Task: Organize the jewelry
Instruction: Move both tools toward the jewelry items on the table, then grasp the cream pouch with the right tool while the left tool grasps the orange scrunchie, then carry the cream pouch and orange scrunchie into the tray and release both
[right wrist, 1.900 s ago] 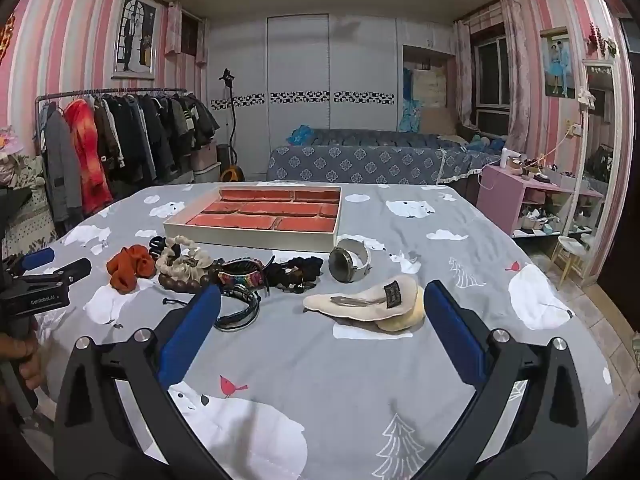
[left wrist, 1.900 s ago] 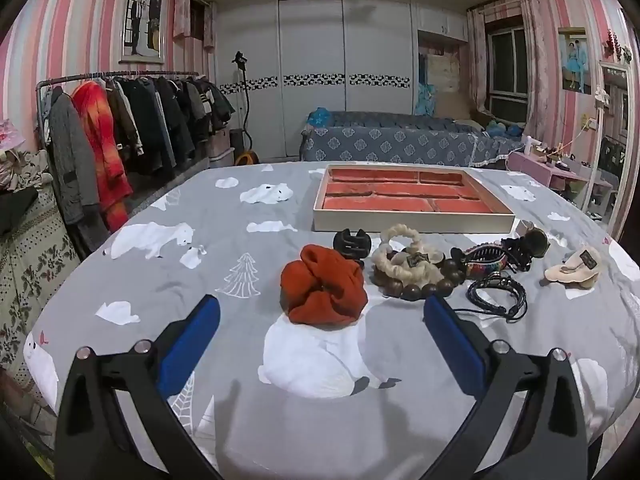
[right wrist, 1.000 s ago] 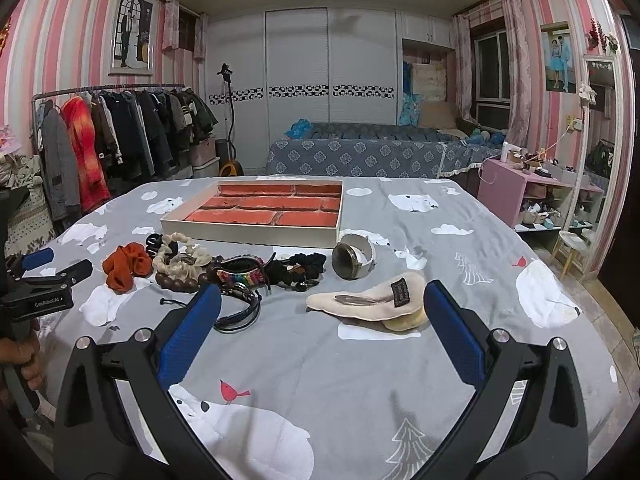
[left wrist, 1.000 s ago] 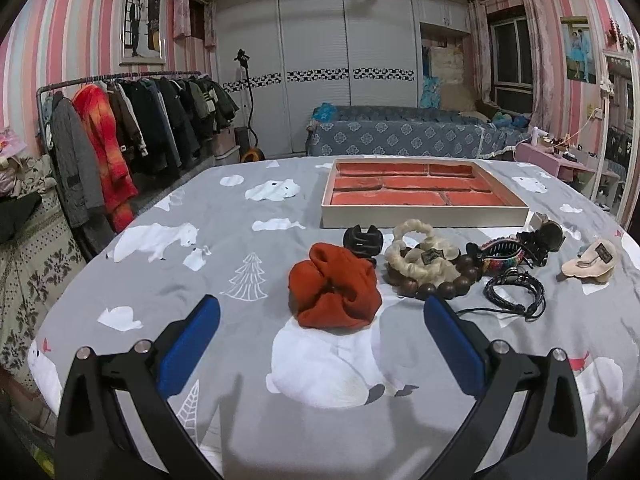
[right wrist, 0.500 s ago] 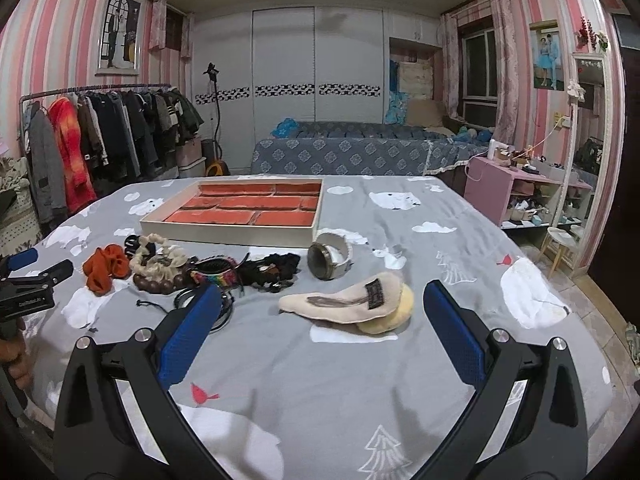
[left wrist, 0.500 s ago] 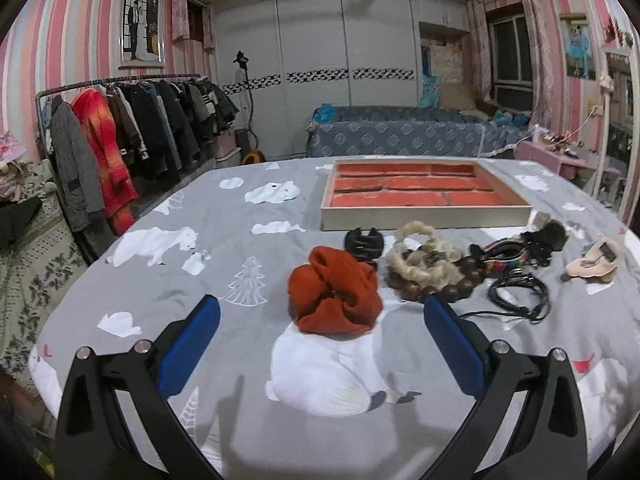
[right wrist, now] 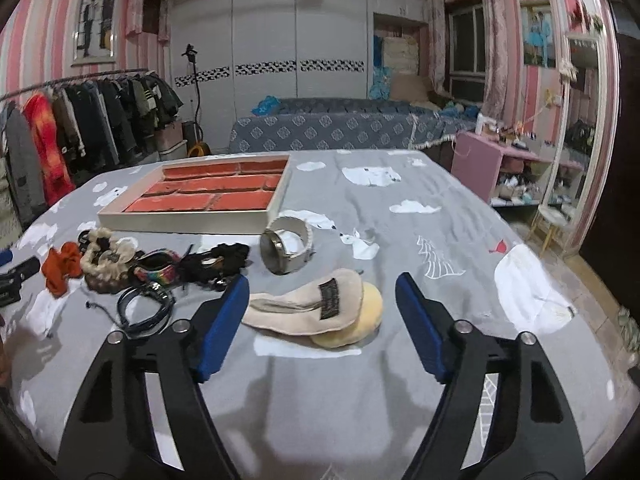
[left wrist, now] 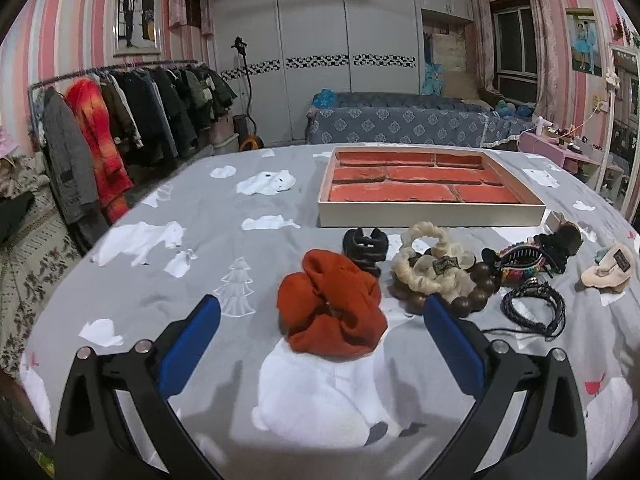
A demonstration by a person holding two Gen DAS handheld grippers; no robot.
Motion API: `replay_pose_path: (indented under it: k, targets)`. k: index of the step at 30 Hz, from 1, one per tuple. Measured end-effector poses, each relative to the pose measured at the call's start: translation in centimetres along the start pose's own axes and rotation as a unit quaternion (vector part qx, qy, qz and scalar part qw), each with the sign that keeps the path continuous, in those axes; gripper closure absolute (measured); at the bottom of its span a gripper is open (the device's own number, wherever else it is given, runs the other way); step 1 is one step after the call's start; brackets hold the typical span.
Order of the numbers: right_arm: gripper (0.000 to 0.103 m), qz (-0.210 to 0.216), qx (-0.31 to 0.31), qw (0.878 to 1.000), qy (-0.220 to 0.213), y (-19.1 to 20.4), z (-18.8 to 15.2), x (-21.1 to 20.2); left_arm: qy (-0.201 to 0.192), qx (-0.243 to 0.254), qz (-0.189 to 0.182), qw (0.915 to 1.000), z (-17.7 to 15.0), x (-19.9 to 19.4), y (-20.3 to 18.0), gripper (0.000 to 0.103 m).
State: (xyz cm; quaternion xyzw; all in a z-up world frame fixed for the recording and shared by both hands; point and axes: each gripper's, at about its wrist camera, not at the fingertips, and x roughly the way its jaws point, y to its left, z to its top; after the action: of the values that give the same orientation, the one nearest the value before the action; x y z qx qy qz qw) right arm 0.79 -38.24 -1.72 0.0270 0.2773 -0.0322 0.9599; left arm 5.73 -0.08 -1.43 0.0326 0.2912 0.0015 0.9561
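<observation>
A cream tray [left wrist: 432, 214] with orange-lined compartments sits on the grey bedspread; it also shows in the right wrist view [right wrist: 188, 222]. In front of it lie an orange scrunchie [left wrist: 332, 314], a black claw clip [left wrist: 365, 245], a cream scrunchie on brown beads [left wrist: 432, 266], a multicolour bracelet [left wrist: 520, 264], black cords [left wrist: 534, 308], a white watch [right wrist: 286, 250] and a beige fuzzy hair clip [right wrist: 316, 308]. My left gripper [left wrist: 320, 344] is open, the orange scrunchie just ahead between its fingers. My right gripper [right wrist: 320, 320] is open around the beige hair clip.
A clothes rack [left wrist: 116, 120] stands to the left and a blue-covered bed [left wrist: 400, 124] at the back. A pink side table [right wrist: 496, 160] and a mirror [right wrist: 580, 132] are to the right. The left gripper's tip [right wrist: 16, 276] shows at the right view's left edge.
My right gripper has moved forward and down over the beige hair clip, which now lies between its fingers. My left gripper has edged closer to the orange scrunchie.
</observation>
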Motion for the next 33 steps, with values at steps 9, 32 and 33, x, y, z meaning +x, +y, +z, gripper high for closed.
replay_pose_path:
  k: [9,32,33]
  targets:
    - [0.059,0.007,0.025,0.998,0.057,-1.7,-0.1,4.4,0.020,0.008,0.002,0.9998,0.4,3.0,-0.8,0.004]
    - [0.098,0.023,0.014,0.999,0.037,-0.9,1.1,3.4,0.052,-0.002,-0.065,0.9965,0.7,3.8,-0.5,0.086]
    - [0.098,0.023,0.009,0.999,0.034,-0.7,1.1,3.1,0.048,-0.001,-0.066,0.9967,0.7,3.4,-0.5,0.086]
